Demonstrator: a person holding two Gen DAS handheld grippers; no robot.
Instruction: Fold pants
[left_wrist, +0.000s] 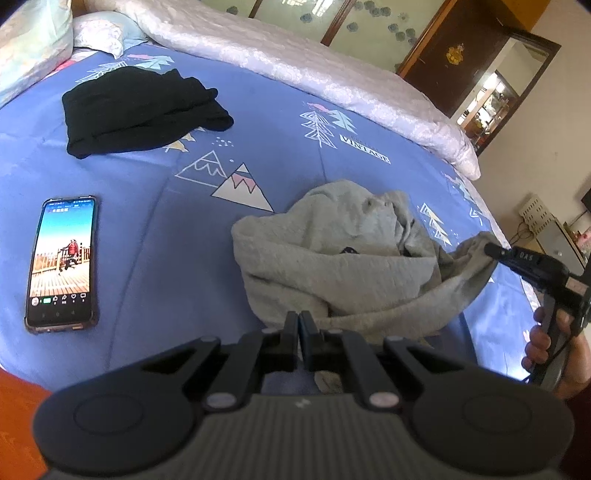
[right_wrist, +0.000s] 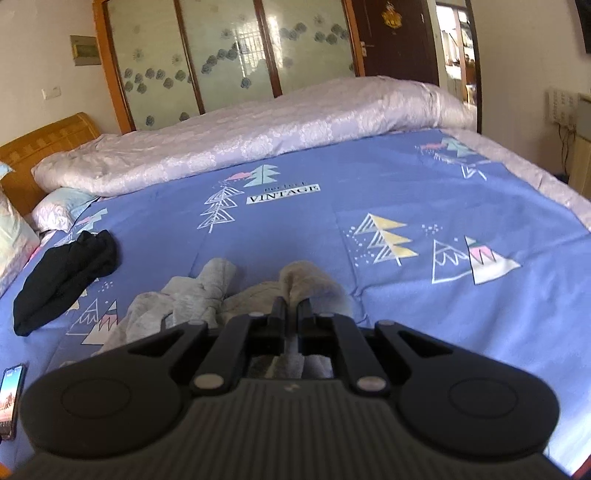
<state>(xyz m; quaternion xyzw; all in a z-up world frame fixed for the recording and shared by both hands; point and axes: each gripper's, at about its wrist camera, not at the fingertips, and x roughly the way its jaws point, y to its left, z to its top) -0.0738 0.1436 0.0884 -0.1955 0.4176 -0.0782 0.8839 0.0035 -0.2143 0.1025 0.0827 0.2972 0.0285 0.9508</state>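
Observation:
Grey pants (left_wrist: 332, 258) lie crumpled in a heap on the blue bed sheet (left_wrist: 166, 221). My left gripper (left_wrist: 300, 318) is shut on the near edge of the grey pants. My right gripper (right_wrist: 291, 305) is shut on another edge of the pants (right_wrist: 199, 295), with grey cloth bunched between its fingers. In the left wrist view the right gripper (left_wrist: 489, 250) shows at the right, pinching a corner of the pants and pulling it up and out.
A black garment (left_wrist: 140, 110) lies at the far left of the bed, also in the right wrist view (right_wrist: 62, 277). A phone (left_wrist: 62, 262) with a lit screen lies on the sheet at left. A pale quilt (left_wrist: 314, 74) lies along the far side. Pillows (left_wrist: 33, 48) are at the head.

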